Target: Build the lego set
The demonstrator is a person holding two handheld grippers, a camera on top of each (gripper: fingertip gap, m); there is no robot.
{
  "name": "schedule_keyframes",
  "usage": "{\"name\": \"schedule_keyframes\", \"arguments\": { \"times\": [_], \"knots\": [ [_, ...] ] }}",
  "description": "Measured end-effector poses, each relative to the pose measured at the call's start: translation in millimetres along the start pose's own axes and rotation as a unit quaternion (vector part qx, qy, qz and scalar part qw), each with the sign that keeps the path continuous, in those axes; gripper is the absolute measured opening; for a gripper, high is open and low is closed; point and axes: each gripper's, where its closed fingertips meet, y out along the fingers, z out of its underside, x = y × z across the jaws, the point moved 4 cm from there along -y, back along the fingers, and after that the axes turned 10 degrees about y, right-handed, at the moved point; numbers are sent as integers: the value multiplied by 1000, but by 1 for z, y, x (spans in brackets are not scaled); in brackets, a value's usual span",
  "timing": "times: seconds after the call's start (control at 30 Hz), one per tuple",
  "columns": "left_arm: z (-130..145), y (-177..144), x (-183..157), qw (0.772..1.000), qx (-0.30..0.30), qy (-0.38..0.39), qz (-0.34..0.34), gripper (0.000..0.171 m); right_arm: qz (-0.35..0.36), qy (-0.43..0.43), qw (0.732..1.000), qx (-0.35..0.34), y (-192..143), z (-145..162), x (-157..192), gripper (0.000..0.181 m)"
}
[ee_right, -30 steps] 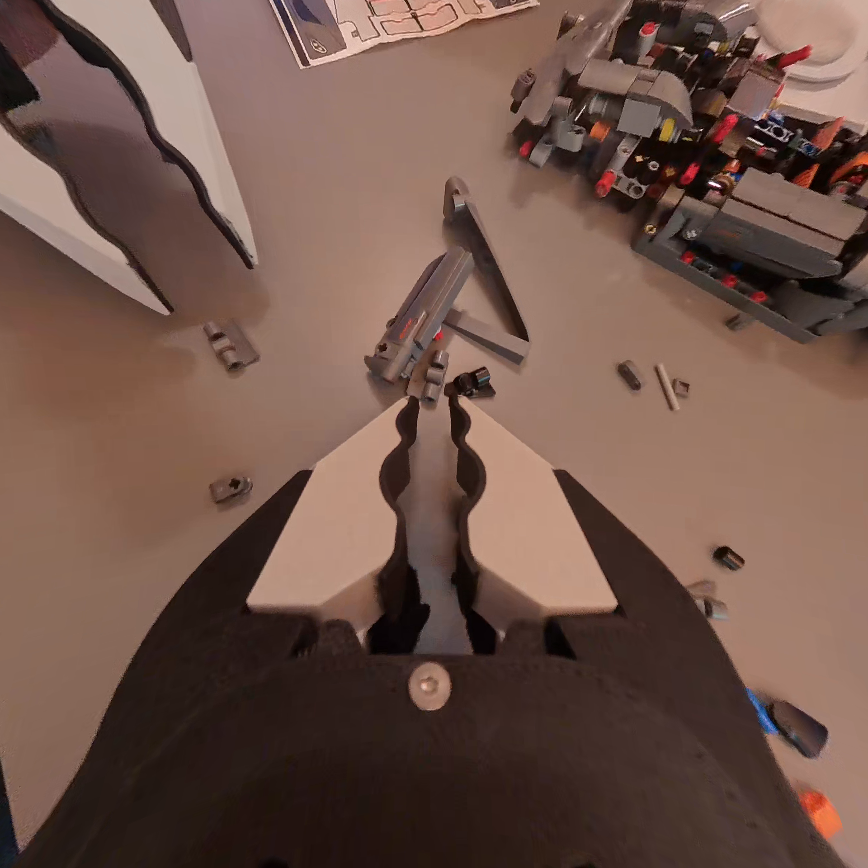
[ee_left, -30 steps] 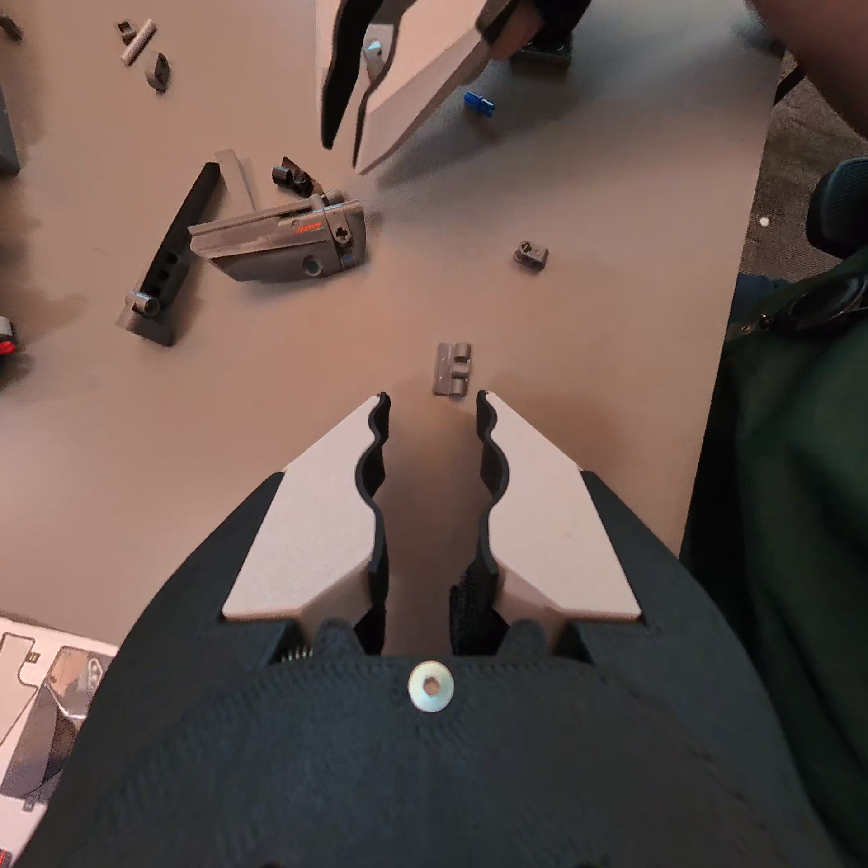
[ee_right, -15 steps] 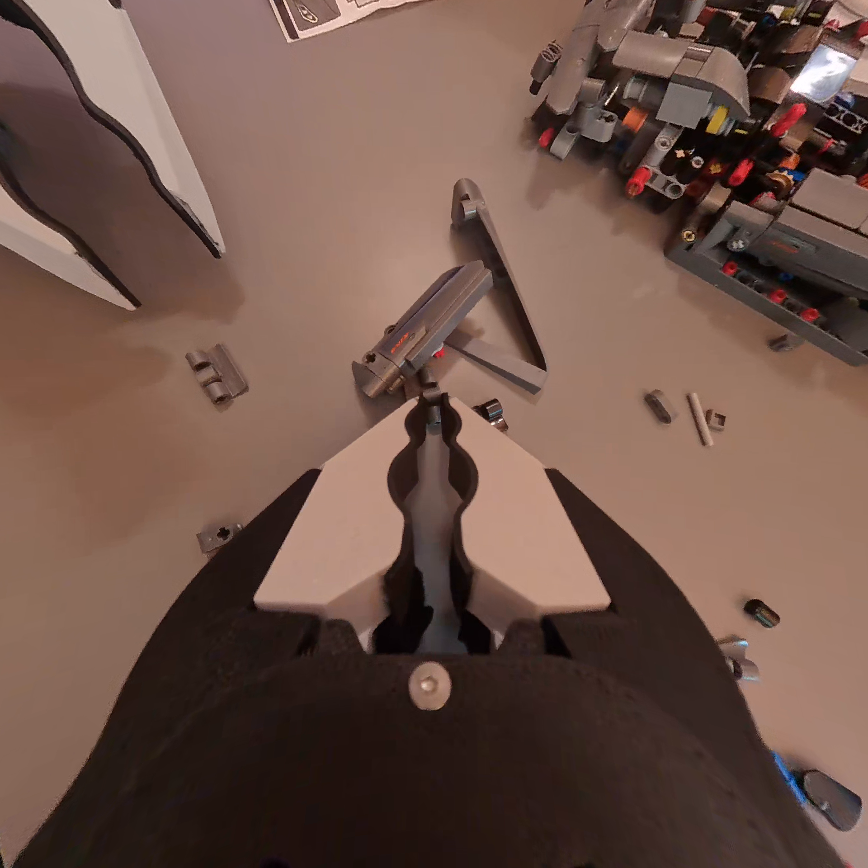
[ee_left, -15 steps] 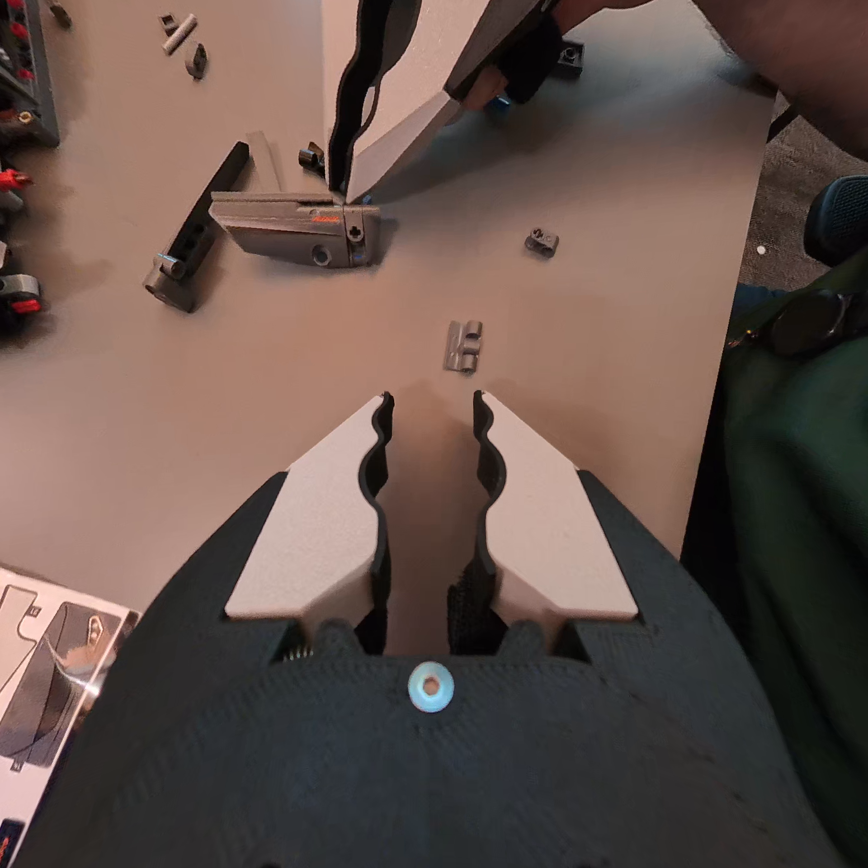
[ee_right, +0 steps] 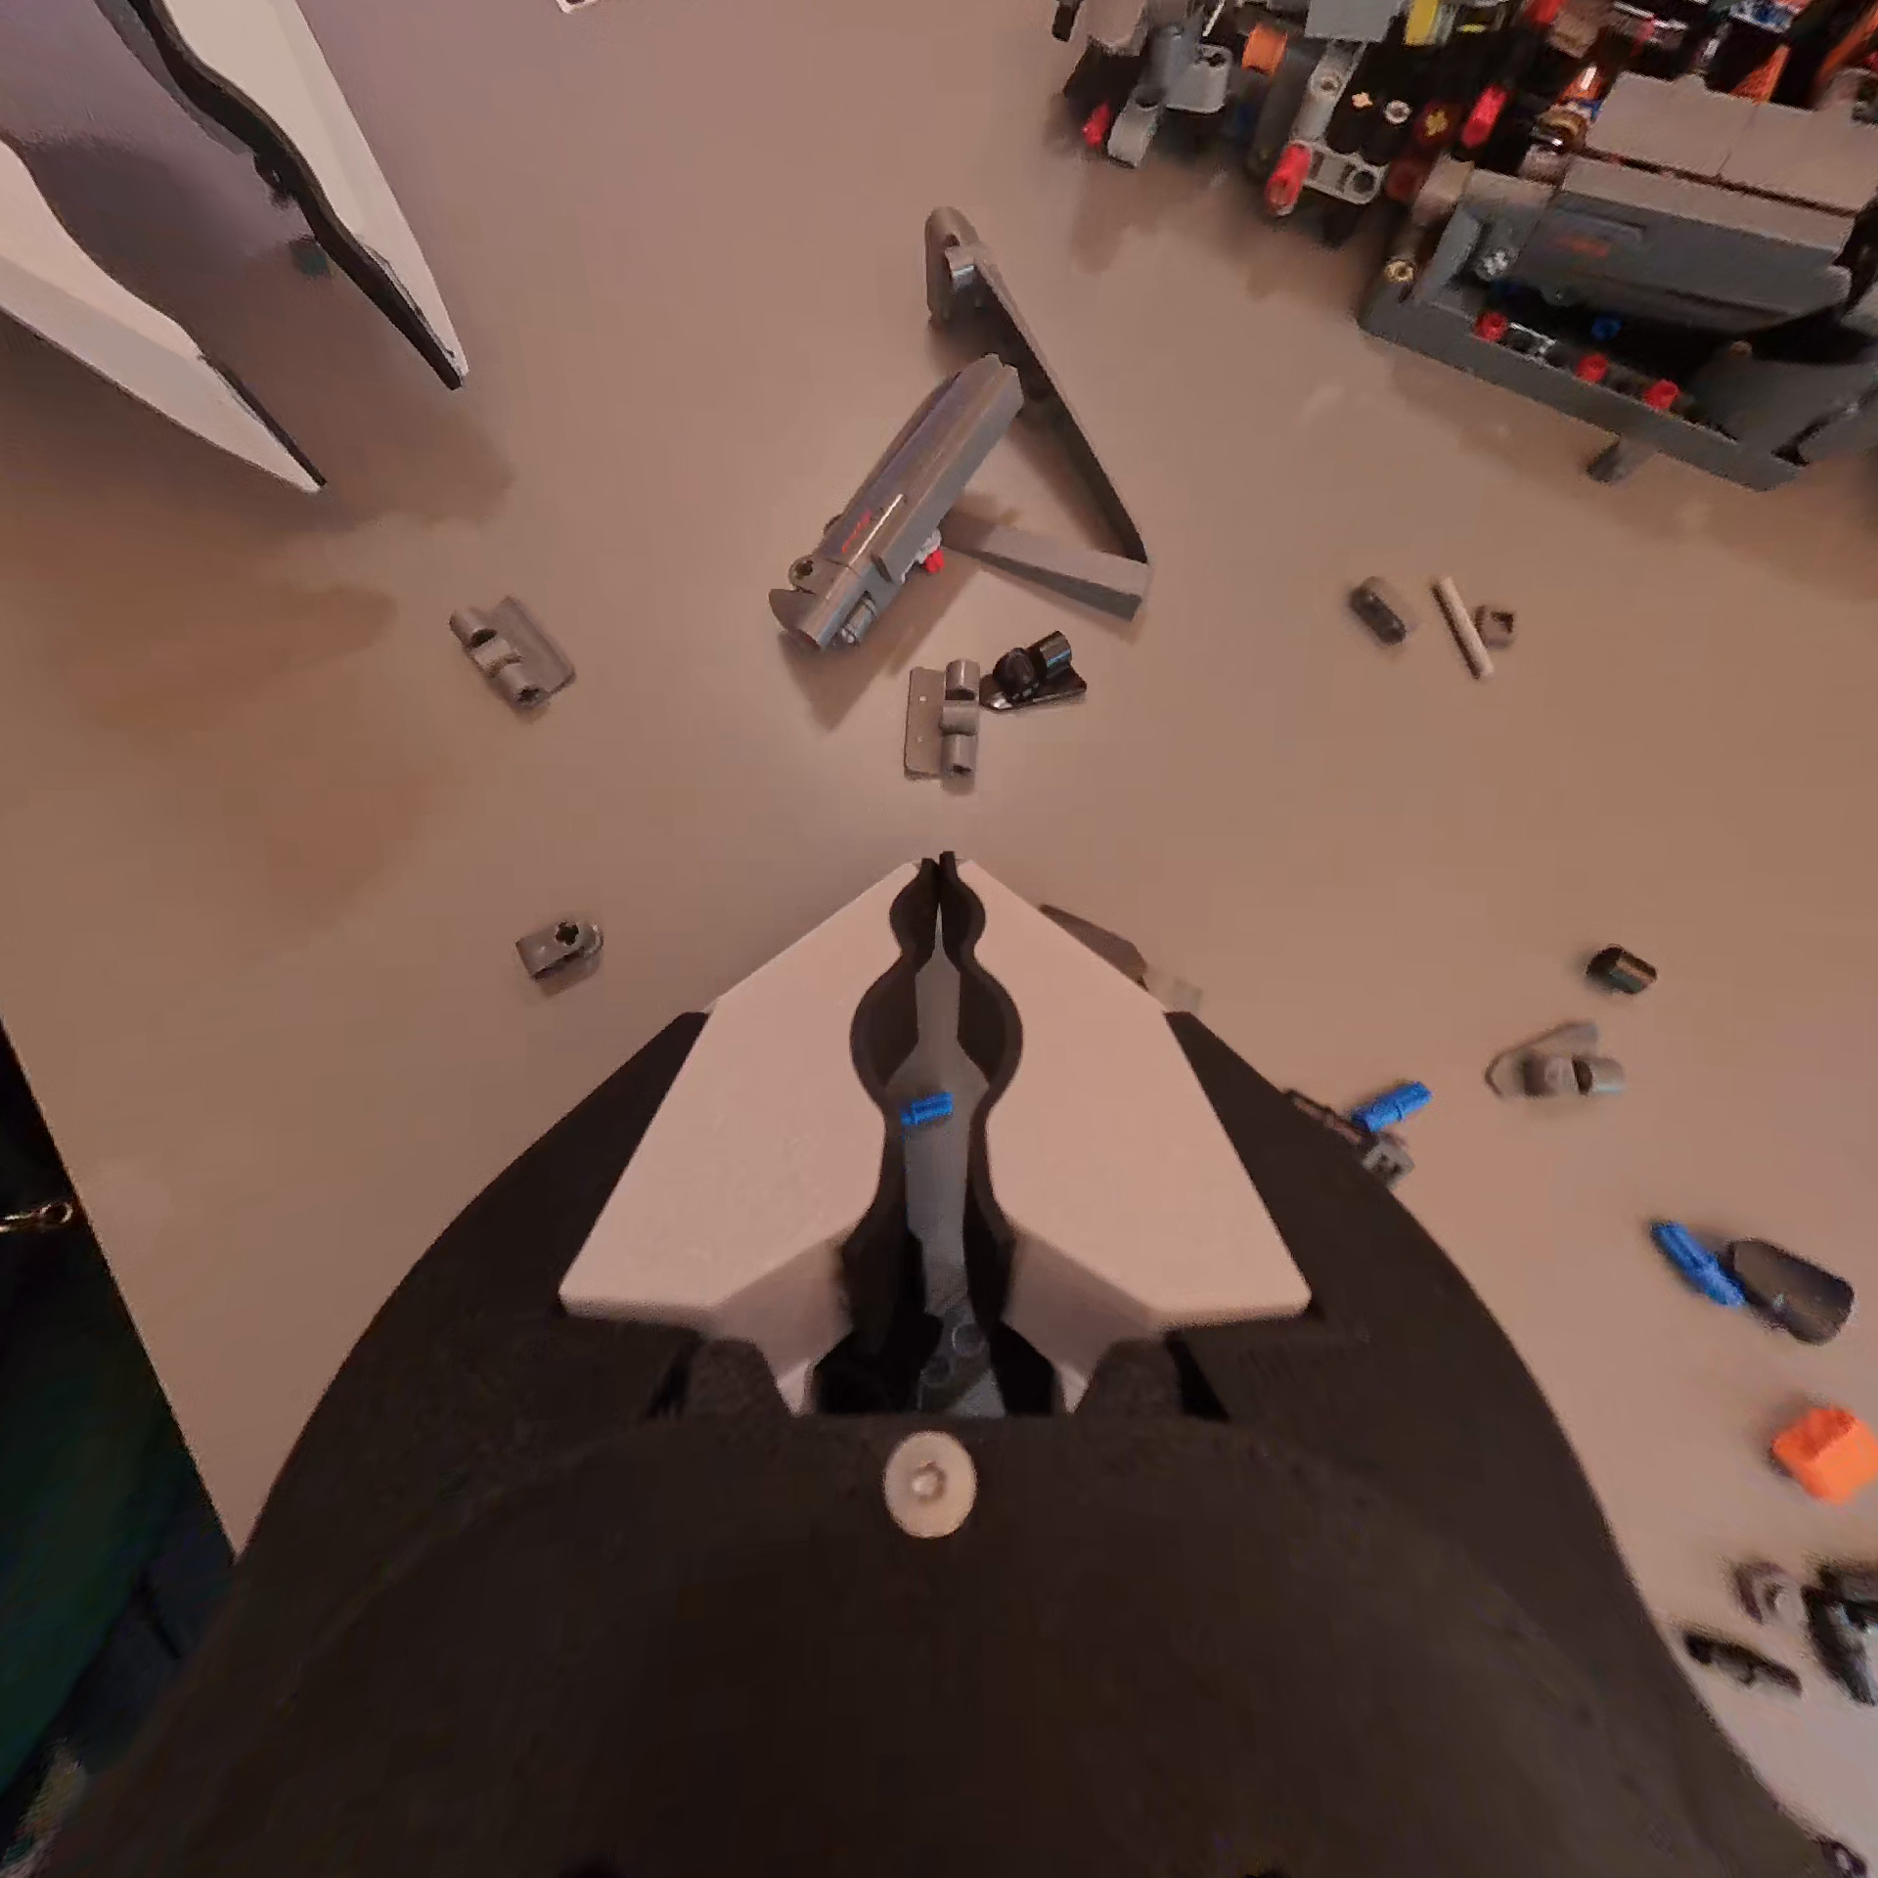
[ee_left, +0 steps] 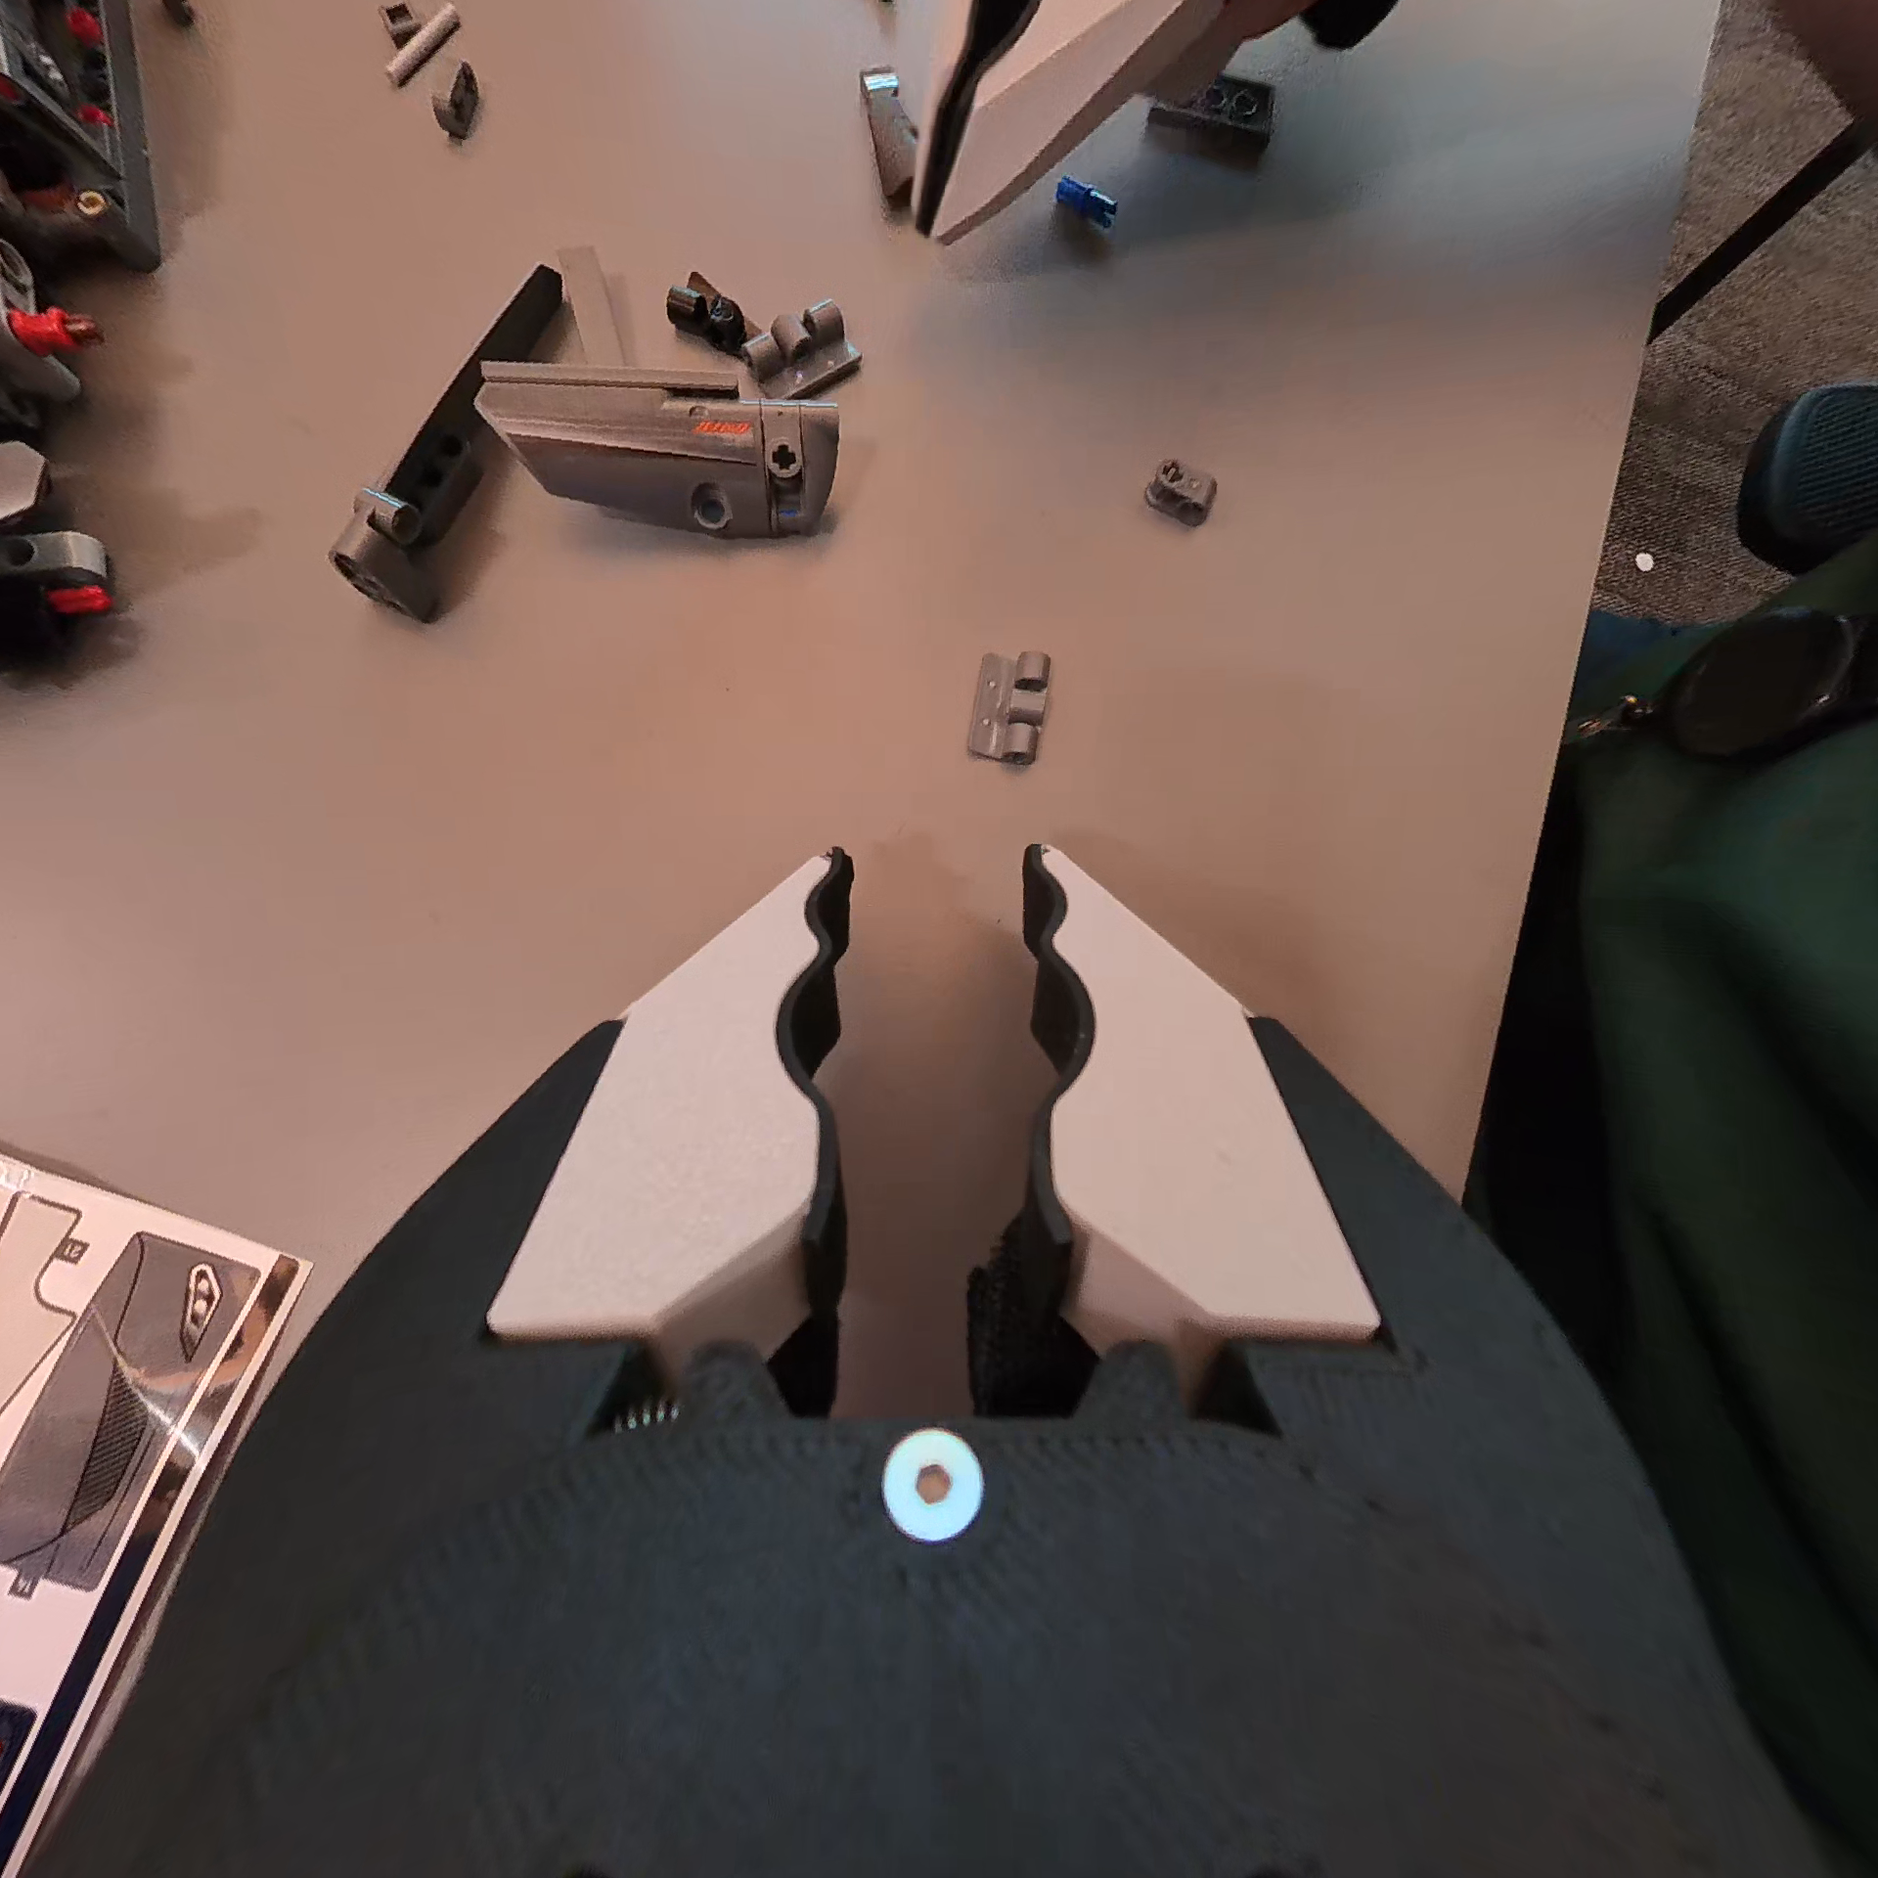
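The left gripper (ee_left: 930, 864) hangs empty with its jaws apart above the table (ee_left: 305, 813); a small grey hinge plate (ee_left: 1009, 706) lies just ahead. The right gripper (ee_right: 937, 864) is pinched closed on nothing. Beyond it lie a 2nd hinge plate (ee_right: 940, 724) and a grey panel sub-assembly (ee_right: 899, 503). Farthest, the half-built model (ee_right: 1626, 254) suggests much is left.

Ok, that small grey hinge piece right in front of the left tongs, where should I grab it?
Grip the grey hinge piece across its short width, at mid-length, coming straight down with the left tongs open. It lies flat with its long side in line with the fingers, and bare table on both sides probably leaves room.
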Motion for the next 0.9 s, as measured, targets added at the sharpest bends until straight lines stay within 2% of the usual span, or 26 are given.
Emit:
{"name": "schedule_keyframes", "arguments": {
  "times": [0.17, 0.33, 0.5, 0.57, 0.73, 0.9],
  "knots": [
    [2, -2, 1, 1000, -7, -7, -1, 32, 5, 19, 999, -36, -15, -1, -6, 10],
    [4, 0, 0, 1000, -2, -8, 2, 32, 2, -2, 1000, -30, 2, -15, 0, 15],
    [3, -2, 1, 1000, -6, -10, -2, 32, -8, 12, 1000, 6, 28, -16, -3, 9],
    [3, -4, 2, 1000, -9, -12, -5, 32, -20, 2, 1000, -1, 32, -17, 0, 5],
    [3, -6, 4, 1000, -13, -11, -7, 32, -21, 7, 1000, 14, 28, -15, -3, 5],
    [3, -5, 3, 1000, -18, -11, -6, 31, 9, 19, 1000, 22, 19, -5, -1, 5]
  ]
}}
